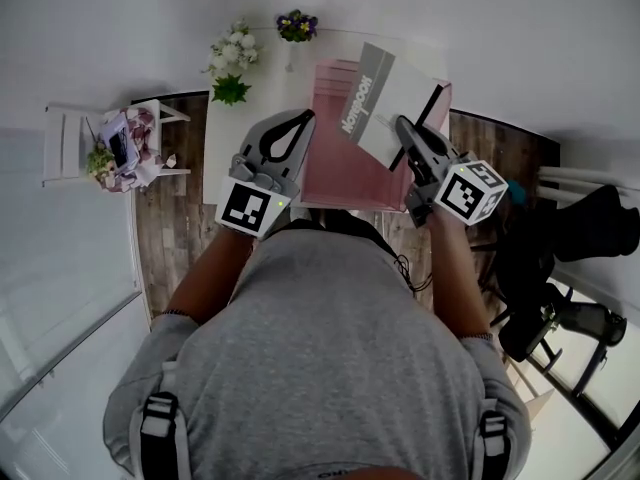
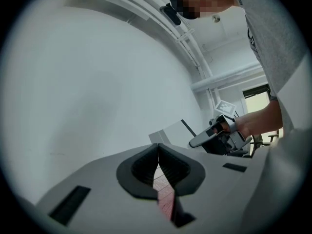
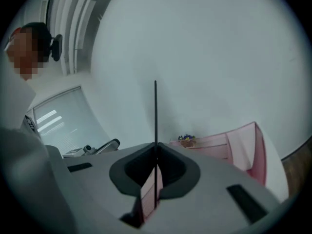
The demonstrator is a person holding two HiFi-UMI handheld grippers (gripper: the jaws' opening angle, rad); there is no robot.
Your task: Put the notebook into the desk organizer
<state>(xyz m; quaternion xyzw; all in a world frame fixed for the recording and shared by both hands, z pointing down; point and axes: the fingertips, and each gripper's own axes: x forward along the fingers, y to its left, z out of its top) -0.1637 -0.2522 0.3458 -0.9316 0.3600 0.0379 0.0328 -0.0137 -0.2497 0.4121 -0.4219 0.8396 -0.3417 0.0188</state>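
Jaws of right gripper [image 1: 403, 130] clamp the notebook [image 1: 385, 93], tilted toward 1 o'clock over the pink desk organizer [image 1: 345, 173]. At 9 o'clock, left gripper [image 1: 300, 120] seemingly pinches its wall. Best: square notebook to a slot, lower slowly.

White flowers [image 1: 232, 53] and a green leaf sprig [image 1: 230, 90] stand on the white desk [image 1: 215, 158], just beyond and to the left of the left hand-held gripper [image 1: 300, 120]; a small bunch of purple flowers [image 1: 297, 25] stands farther beyond its tip. Well to that gripper's left, past a strip of wood floor [image 1: 170, 233], a white rack [image 1: 70, 143] carries mixed clutter [image 1: 125, 148]. Well to the right of the right hand-held gripper [image 1: 402, 128]: black furniture [image 1: 590, 228], kind unclear.
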